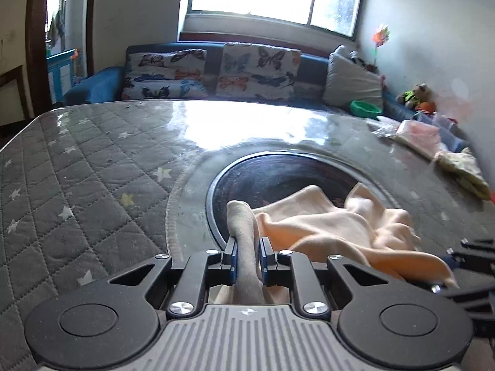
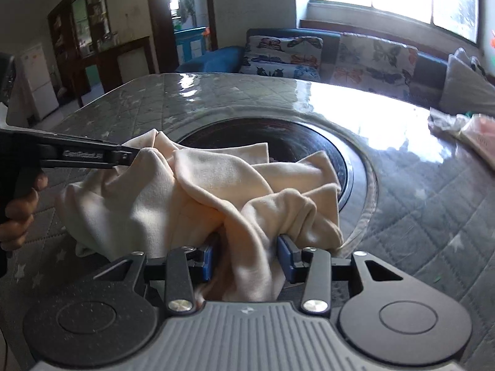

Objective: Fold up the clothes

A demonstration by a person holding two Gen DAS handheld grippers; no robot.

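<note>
A pale peach garment (image 1: 334, 225) lies crumpled on the table over the near edge of a dark round inset (image 1: 278, 173). My left gripper (image 1: 247, 258) is shut on a fold of it that sticks up between the blue pads. In the right wrist view the garment (image 2: 216, 185) bunches in front of my right gripper (image 2: 247, 256), whose jaws stand apart with cloth hanging between them. The left gripper (image 2: 123, 156) shows there from the side, pinching the garment's left edge.
The table (image 1: 92, 167) has a grey quilted star cover under clear plastic. Folded pink and yellow-green cloths (image 1: 433, 142) lie at its far right edge. A blue sofa with butterfly cushions (image 1: 256, 71) stands behind, under a window.
</note>
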